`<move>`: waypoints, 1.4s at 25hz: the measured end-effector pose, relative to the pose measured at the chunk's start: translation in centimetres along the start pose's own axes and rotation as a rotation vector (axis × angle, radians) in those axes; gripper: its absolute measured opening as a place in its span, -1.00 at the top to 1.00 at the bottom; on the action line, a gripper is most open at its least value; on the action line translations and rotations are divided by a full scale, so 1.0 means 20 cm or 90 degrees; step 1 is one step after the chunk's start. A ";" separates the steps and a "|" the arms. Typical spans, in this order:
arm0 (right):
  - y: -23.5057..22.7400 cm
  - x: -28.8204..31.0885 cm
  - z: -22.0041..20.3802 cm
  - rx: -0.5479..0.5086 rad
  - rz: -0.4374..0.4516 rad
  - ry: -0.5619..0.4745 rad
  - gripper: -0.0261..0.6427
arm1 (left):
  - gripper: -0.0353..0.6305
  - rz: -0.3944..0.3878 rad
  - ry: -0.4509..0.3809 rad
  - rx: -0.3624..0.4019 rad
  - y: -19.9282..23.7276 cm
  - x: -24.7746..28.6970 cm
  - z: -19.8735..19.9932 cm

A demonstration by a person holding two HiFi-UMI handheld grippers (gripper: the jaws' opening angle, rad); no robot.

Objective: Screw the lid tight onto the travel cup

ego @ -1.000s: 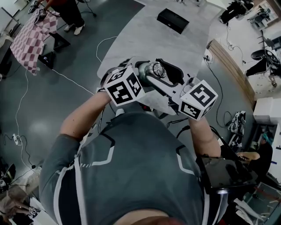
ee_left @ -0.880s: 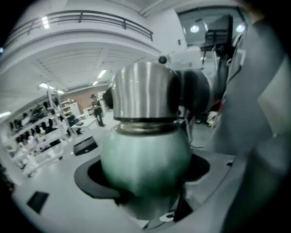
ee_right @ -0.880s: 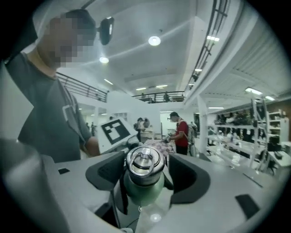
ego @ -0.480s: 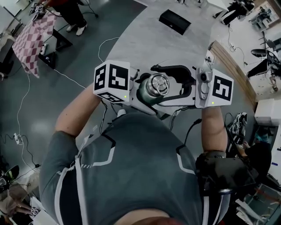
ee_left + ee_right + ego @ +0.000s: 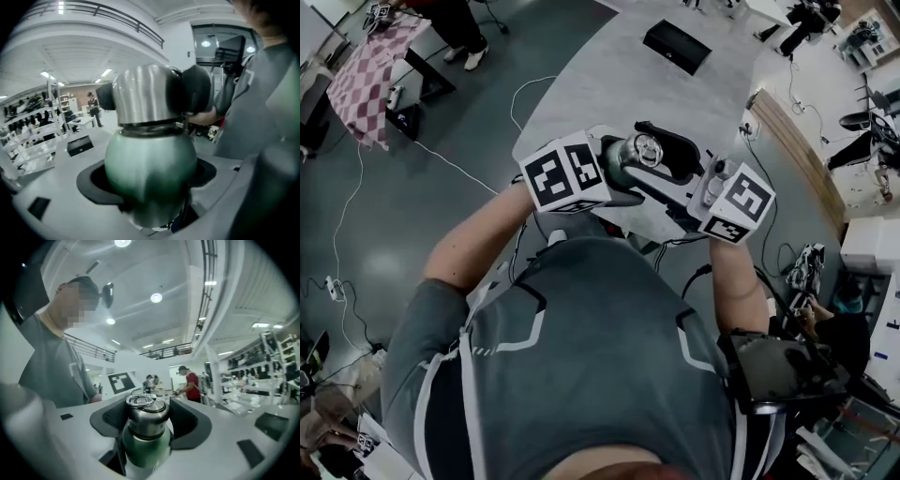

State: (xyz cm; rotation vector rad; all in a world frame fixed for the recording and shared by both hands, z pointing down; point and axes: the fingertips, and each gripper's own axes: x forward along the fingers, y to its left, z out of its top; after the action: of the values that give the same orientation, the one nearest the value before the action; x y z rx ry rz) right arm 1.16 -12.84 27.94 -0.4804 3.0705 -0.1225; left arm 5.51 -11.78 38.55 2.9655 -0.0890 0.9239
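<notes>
The travel cup is held in the air in front of the person's chest. Its green body (image 5: 150, 173) fills the left gripper view, and my left gripper (image 5: 151, 187) is shut on it low down. The steel lid (image 5: 645, 148) with its ring handle sits on the cup's neck. My right gripper (image 5: 149, 420) comes from the other side and its jaws have just been closing on the lid (image 5: 146, 412). Its black pads (image 5: 194, 89) press on both sides of the lid (image 5: 145, 93). In the head view my left gripper (image 5: 617, 173) and my right gripper (image 5: 652, 152) meet at the cup.
A grey table (image 5: 609, 75) lies ahead and below, with a black box (image 5: 675, 45) at its far end. A checked cloth (image 5: 370, 75) covers a stand at the far left. Cables (image 5: 469, 169) run over the dark floor. Other people stand in the background.
Half a second ago both marker cubes sat level on either side of the cup. Now the pair has tilted, the right cube lower, and the cup has shifted slightly up and right.
</notes>
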 end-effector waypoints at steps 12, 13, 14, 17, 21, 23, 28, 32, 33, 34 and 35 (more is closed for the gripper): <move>0.16 0.01 0.05 -0.051 0.155 0.039 -0.05 | -0.30 -0.161 -0.050 0.017 -0.15 -0.09 0.03; 0.19 0.00 0.07 -0.065 0.189 0.033 -0.05 | -0.30 -0.190 -0.060 0.021 -0.18 -0.12 0.05; 0.22 0.00 0.09 -0.078 0.219 0.032 -0.05 | -0.30 -0.217 -0.068 0.023 -0.22 -0.14 0.07; 0.27 -0.03 0.09 -0.082 0.269 0.066 -0.05 | -0.30 -0.281 -0.083 0.026 -0.31 -0.16 0.12; 0.28 -0.06 0.09 -0.070 0.289 0.070 0.06 | -0.31 -0.303 -0.076 0.030 -0.36 -0.15 0.13; 0.27 -0.05 0.11 -0.070 0.288 0.044 0.09 | -0.30 -0.290 -0.076 0.024 -0.34 -0.14 0.13; 0.09 0.00 0.05 -0.047 0.119 0.038 0.10 | -0.30 -0.115 -0.018 -0.008 -0.11 -0.06 0.03; -0.09 0.02 -0.13 0.015 -0.093 0.091 0.10 | -0.30 0.066 0.086 -0.006 0.11 0.02 -0.16; -0.11 0.02 -0.16 0.028 -0.120 0.098 0.10 | -0.30 0.087 0.099 -0.005 0.13 0.04 -0.19; -0.11 0.01 -0.18 0.034 -0.134 0.105 0.10 | -0.30 0.099 0.106 -0.004 0.14 0.05 -0.20; -0.11 0.01 -0.20 0.034 -0.138 0.112 0.10 | -0.30 0.104 0.109 0.000 0.13 0.06 -0.21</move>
State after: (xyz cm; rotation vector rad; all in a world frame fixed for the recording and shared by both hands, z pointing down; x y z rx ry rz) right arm 1.49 -14.62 32.01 -0.8426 3.1636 -0.2656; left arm 3.89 -14.24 42.68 2.8983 -0.3293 1.1923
